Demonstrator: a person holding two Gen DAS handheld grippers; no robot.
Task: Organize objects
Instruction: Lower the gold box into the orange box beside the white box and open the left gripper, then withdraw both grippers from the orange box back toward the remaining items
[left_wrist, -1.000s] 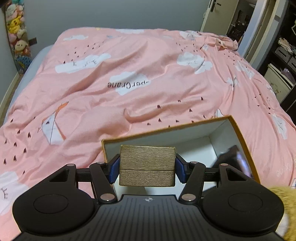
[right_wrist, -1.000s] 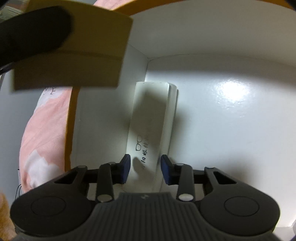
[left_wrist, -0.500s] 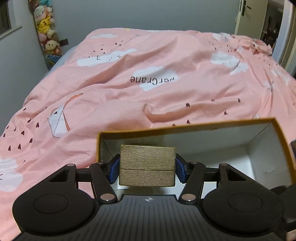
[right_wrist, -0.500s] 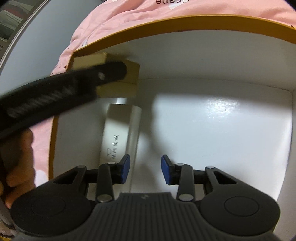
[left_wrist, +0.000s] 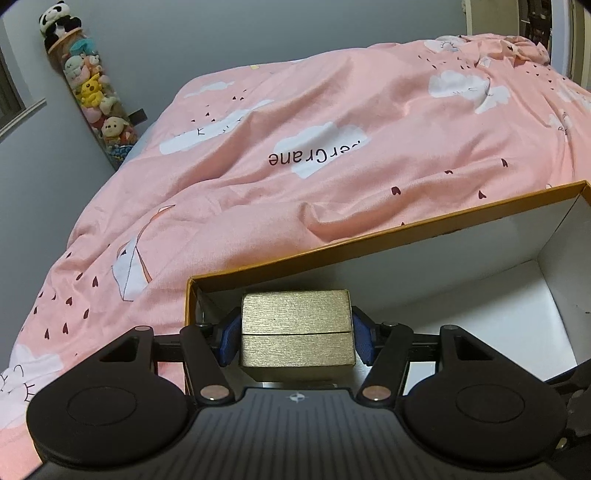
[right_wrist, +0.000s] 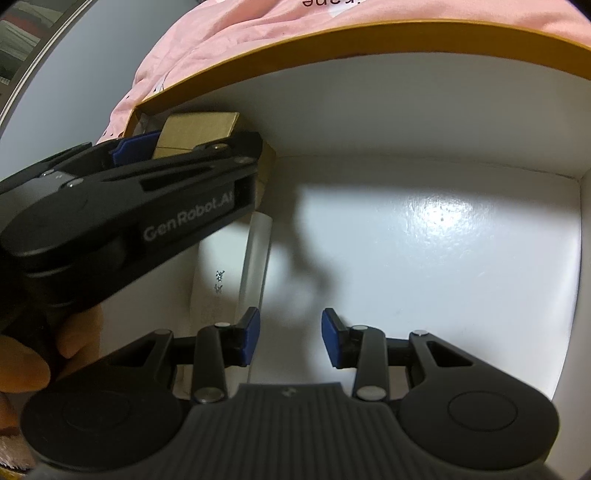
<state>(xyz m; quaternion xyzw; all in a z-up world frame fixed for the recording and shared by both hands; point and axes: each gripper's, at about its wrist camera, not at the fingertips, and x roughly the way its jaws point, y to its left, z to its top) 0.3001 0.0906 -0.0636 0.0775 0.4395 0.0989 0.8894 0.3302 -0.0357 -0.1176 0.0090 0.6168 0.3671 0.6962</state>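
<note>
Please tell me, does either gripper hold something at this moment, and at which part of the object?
The left gripper holds the gold box by its two opposite side faces, inside the orange box. The right gripper is open and holds nothing.

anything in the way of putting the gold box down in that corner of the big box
Partly. The left gripper holds the gold box over the big box's near-left corner, where a long white case already lies on the floor underneath. The floor to its right is bare, and the open right gripper is off to the side.
</note>
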